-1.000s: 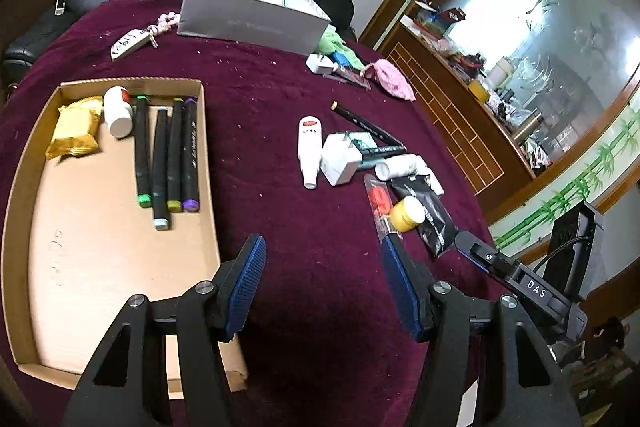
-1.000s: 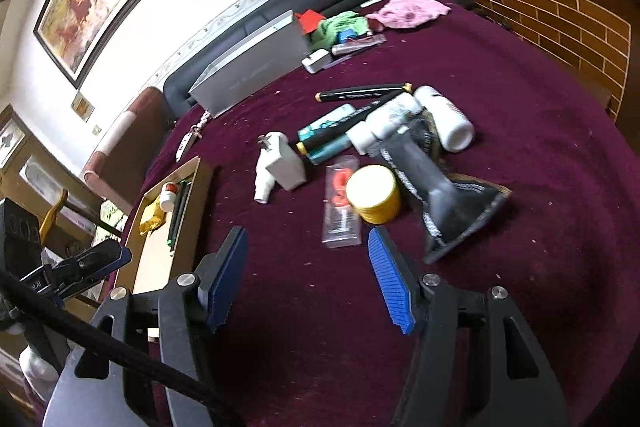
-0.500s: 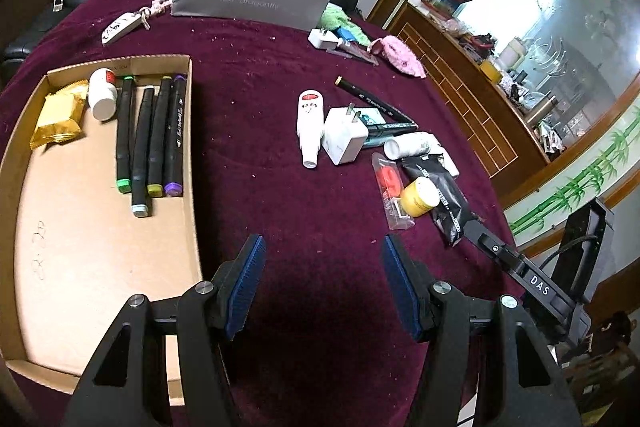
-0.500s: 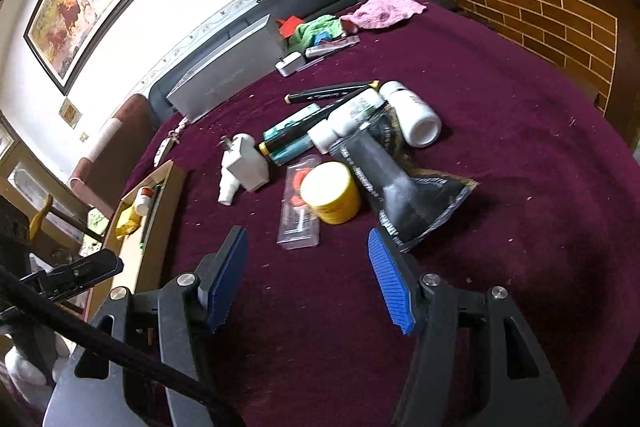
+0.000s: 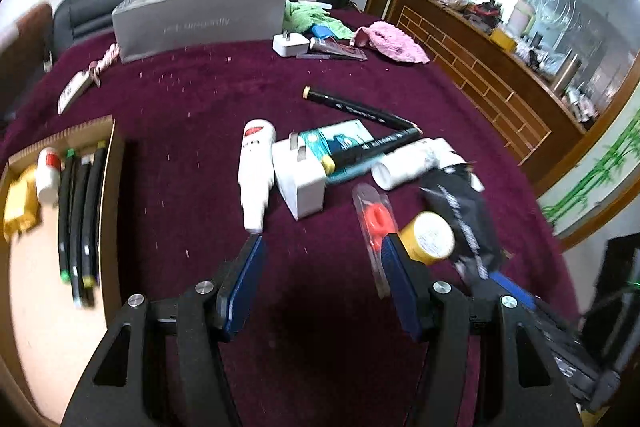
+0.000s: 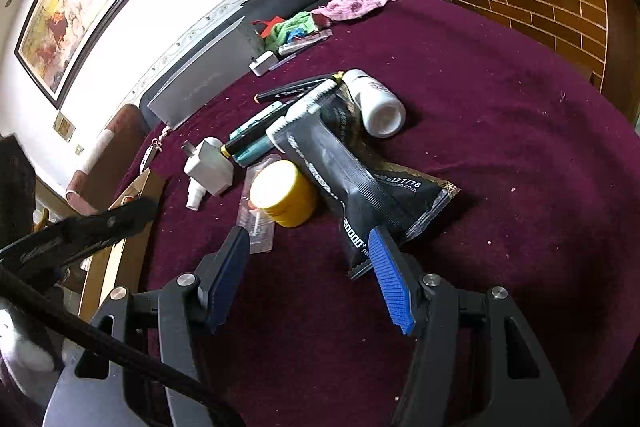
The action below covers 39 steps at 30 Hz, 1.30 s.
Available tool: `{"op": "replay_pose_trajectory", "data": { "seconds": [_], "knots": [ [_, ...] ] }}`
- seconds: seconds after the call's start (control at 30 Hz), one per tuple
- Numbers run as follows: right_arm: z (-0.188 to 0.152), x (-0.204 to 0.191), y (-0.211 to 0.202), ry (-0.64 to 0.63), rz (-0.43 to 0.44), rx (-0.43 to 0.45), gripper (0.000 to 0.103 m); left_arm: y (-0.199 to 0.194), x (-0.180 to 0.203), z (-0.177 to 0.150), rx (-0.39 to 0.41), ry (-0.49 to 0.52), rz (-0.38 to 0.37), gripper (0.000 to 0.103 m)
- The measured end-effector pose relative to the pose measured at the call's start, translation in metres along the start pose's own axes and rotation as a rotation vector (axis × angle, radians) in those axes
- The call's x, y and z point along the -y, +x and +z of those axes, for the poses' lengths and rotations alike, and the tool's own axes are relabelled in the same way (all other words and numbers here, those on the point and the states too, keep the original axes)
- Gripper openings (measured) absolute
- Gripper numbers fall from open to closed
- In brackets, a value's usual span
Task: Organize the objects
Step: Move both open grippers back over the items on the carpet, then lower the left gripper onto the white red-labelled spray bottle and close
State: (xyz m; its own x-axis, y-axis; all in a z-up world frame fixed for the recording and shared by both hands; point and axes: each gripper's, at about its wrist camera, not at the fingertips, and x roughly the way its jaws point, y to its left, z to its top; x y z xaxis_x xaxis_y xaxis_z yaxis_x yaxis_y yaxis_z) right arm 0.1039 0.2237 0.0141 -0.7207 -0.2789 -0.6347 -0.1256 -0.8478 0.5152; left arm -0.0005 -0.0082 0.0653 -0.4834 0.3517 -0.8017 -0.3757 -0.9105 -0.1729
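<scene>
left tongs [image 5: 320, 247] wide, empty | right tongs [image 6: 310, 235] wide, empty | cloth [image 6: 520, 107] bare rightward

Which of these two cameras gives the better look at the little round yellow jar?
The right wrist view: the round yellow jar lies on its side, big and sharp, whole apart from the black tube at its edge. In the left wrist view, the jar is smaller, blurred, partly hidden behind the blue pad.

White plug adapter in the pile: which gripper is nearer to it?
Left. The left gripper hangs just short of the adapter, both open and empty. The right gripper sits farther off, behind the yellow jar.
</scene>
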Motion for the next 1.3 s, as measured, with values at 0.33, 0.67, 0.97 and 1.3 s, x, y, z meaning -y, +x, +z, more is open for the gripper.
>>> {"op": "replay_pose_trajectory", "data": {
  "seconds": [0.33, 0.67, 0.97, 1.3],
  "knots": [
    [0.001, 0.007, 0.004, 0.036, 0.036, -0.01, 0.072, 0.02, 0.01, 0.002, -0.037, -0.019, -0.065, 0.054],
    [0.0, 0.002, 0.006, 0.014, 0.018, -0.01, 0.075, 0.018, 0.014, 0.004, -0.041, -0.025, -0.108, 0.054],
    [0.001, 0.0, 0.009, 0.01, 0.013, -0.011, 0.076, 0.014, 0.003, 0.003, -0.043, -0.053, -0.104, 0.054],
    [0.001, 0.0, 0.011, 0.009, 0.013, -0.015, 0.079, 0.009, -0.002, 0.005, -0.032, -0.05, -0.091, 0.054]
  ]
}}
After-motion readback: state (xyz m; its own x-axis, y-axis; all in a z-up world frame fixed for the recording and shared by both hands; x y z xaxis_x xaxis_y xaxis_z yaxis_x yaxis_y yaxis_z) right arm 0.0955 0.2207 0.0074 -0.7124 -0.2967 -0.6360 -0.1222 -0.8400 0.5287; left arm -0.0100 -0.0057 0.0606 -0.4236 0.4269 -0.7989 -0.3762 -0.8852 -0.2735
